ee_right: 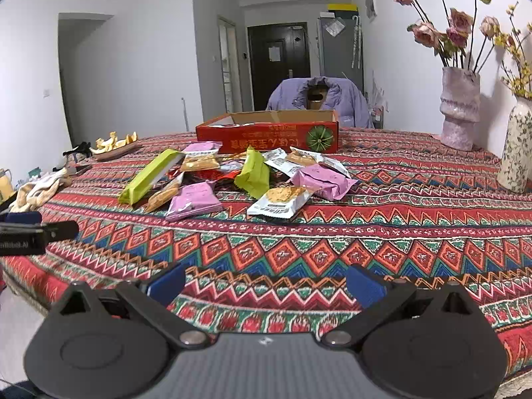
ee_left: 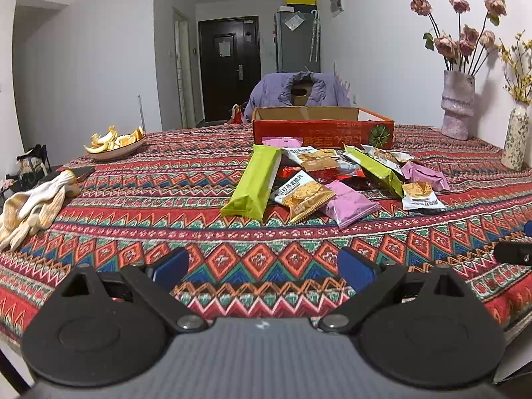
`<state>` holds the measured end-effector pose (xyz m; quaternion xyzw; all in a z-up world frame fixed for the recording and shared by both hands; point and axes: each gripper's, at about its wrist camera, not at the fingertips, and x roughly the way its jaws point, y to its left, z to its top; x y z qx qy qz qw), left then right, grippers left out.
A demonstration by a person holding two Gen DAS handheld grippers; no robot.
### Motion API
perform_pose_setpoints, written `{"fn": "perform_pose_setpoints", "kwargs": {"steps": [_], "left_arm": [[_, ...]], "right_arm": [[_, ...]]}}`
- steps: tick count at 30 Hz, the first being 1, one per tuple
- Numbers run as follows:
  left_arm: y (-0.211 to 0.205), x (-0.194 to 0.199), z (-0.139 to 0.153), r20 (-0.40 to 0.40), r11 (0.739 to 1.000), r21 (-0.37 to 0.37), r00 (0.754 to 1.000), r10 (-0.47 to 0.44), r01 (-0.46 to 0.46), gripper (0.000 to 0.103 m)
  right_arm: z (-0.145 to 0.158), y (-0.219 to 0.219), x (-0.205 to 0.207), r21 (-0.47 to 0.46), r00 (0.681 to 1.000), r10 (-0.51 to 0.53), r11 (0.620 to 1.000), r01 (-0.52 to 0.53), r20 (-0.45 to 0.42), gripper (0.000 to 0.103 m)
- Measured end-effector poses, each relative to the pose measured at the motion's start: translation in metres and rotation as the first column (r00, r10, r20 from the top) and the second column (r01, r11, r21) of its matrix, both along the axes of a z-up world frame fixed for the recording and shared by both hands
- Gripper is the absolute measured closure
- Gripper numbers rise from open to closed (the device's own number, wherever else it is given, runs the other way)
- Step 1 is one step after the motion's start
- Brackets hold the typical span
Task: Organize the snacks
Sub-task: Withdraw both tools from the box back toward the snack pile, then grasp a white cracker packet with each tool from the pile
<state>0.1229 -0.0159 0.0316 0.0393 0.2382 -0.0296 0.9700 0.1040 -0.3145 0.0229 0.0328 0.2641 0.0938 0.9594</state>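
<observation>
A pile of snack packets lies mid-table: a long green packet (ee_left: 254, 181) (ee_right: 149, 176), pink packets (ee_left: 349, 204) (ee_right: 194, 201), white-and-orange cracker packets (ee_left: 304, 196) (ee_right: 282, 201) and a second green packet (ee_left: 375, 169) (ee_right: 254, 173). Behind them stands an open red cardboard box (ee_left: 322, 131) (ee_right: 269, 136). My left gripper (ee_left: 262, 267) is open and empty, low over the cloth short of the pile. My right gripper (ee_right: 266, 284) is also open and empty, short of the pile.
A patterned tablecloth (ee_left: 199, 232) covers the table. A dish of orange peel (ee_left: 114, 143) and white gloves (ee_left: 33, 209) lie at the left. Two vases (ee_left: 457, 103) (ee_right: 517, 146) stand at the right. A chair with a purple jacket (ee_left: 296, 89) is behind the box.
</observation>
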Motion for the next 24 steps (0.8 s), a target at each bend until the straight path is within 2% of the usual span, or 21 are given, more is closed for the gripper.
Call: {"fn": "perform_pose_setpoints", "kwargs": {"steps": [9,16,21,24], "left_arm": [[-0.012,0.051,0.002,-0.032,0.999,-0.028,0.999,-0.042,0.041,0.006],[-0.036,0.108,0.000,-0.077,0.996,-0.042,0.993,-0.087,0.084,0.022],[-0.051,0.157,0.004,-0.066,0.994,-0.057,0.993,-0.101,0.098,0.024],[-0.062,0.186,0.004,-0.069,0.993,-0.052,0.991,-0.112,0.109,0.025]], "right_arm": [[-0.004,0.000,0.049,0.027,0.999,-0.029,0.999,0.030,-0.035,0.000],[-0.009,0.009,0.092,0.038,0.998,-0.023,0.999,0.025,-0.059,0.003],[-0.013,0.011,0.124,0.053,0.997,-0.026,0.998,0.030,-0.079,0.017],[-0.016,0.012,0.142,0.067,0.996,-0.044,0.997,0.050,-0.082,0.019]]}}
